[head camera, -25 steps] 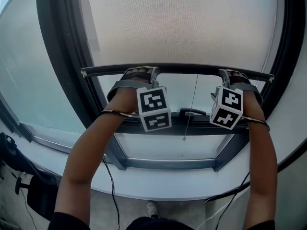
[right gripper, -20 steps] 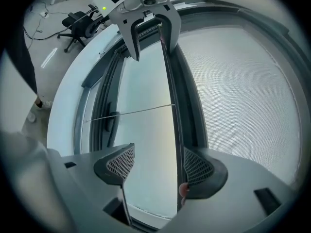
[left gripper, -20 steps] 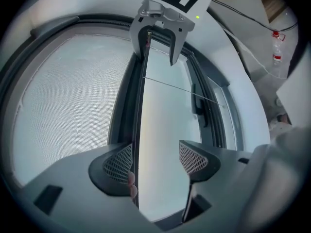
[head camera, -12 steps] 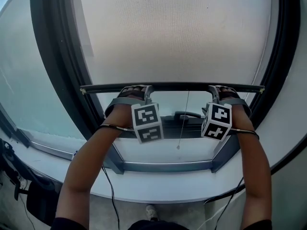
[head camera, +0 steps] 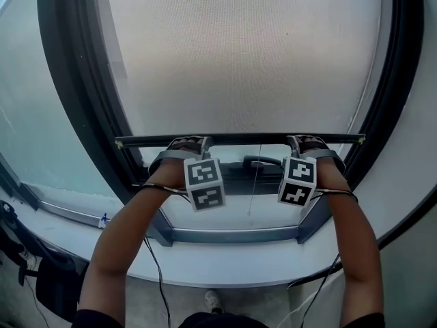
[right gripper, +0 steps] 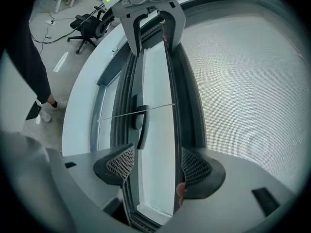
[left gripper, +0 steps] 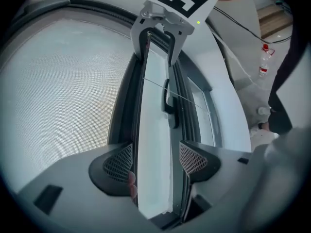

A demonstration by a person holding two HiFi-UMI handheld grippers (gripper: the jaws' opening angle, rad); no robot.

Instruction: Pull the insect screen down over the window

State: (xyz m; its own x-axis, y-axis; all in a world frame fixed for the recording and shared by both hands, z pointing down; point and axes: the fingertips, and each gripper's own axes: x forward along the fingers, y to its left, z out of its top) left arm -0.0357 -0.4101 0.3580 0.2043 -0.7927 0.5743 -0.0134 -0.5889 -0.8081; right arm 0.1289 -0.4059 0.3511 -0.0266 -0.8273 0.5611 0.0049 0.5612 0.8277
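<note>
The insect screen's pale mesh covers most of the window. Its dark bottom bar hangs level a little above the lower window frame. My left gripper and right gripper both reach over the bar from above, left and right of the thin pull cord. In the left gripper view the gripper stands open, with the bar against its left pad. In the right gripper view the gripper also stands open, the bar beside its right pad.
A dark window handle sits on the frame just below the bar, between my hands. The thick black window frame curves around the opening above a white sill. An office chair and a person's leg show behind.
The bottom bar has come down with both grippers on it, and more mesh now covers the glass. The gap to the lower frame has shrunk.
</note>
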